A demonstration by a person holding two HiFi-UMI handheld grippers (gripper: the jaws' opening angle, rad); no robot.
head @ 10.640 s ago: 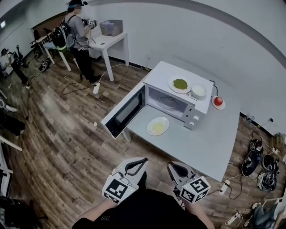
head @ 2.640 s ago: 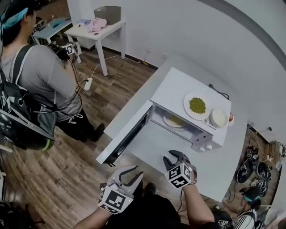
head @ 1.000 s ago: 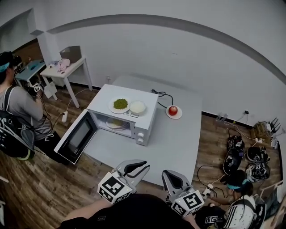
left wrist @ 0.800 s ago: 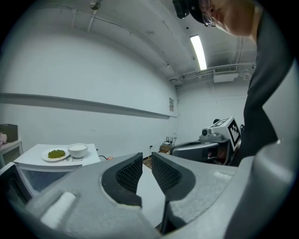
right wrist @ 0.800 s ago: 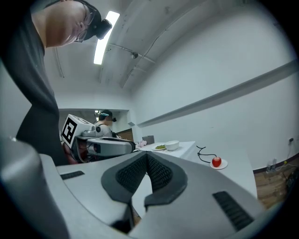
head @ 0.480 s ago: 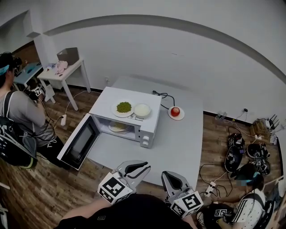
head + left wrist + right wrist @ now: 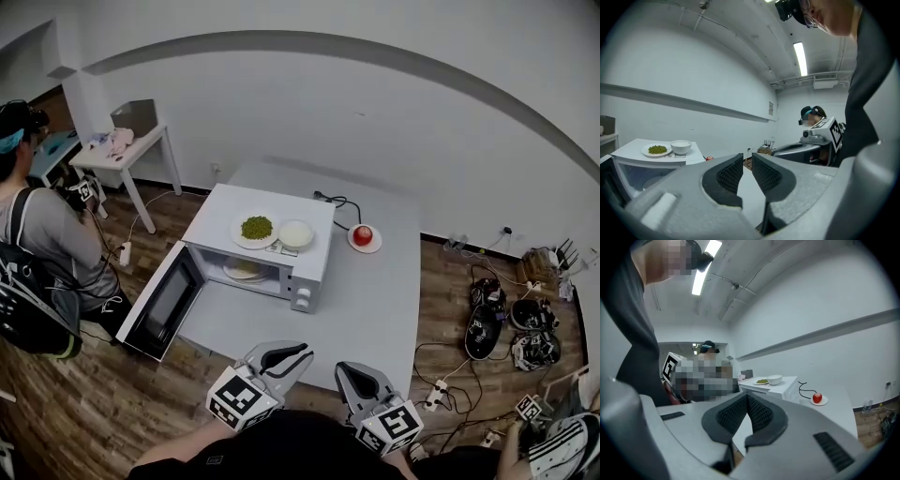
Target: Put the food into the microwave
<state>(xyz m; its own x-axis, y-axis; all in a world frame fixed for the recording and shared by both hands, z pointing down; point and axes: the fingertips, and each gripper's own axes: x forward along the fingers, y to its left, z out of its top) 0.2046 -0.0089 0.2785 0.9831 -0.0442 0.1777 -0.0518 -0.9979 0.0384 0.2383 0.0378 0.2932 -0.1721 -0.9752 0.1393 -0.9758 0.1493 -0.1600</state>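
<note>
A white microwave (image 7: 314, 248) stands on the grey table (image 7: 375, 300) with its door (image 7: 164, 305) swung open to the left. Inside it lies a plate of yellow food (image 7: 246, 270). On its top sit a plate of green peas (image 7: 255, 229) and a white bowl (image 7: 295, 233). A red apple (image 7: 363, 234) rests on a saucer to the right. My left gripper (image 7: 298, 356) hangs at the table's near edge, jaws slightly apart and empty. My right gripper (image 7: 349, 373) beside it is shut on nothing. Both point level toward the microwave (image 7: 773, 387).
A person with a backpack (image 7: 37, 234) stands left of the open door. A small white table (image 7: 127, 150) is at the back left. Cables and gear (image 7: 506, 319) lie on the wood floor at the right. A black cord (image 7: 333, 202) runs behind the microwave.
The yellow food plate, earlier on the table before the microwave, now lies inside it. My right gripper has drawn back from the microwave to the table's near edge.
</note>
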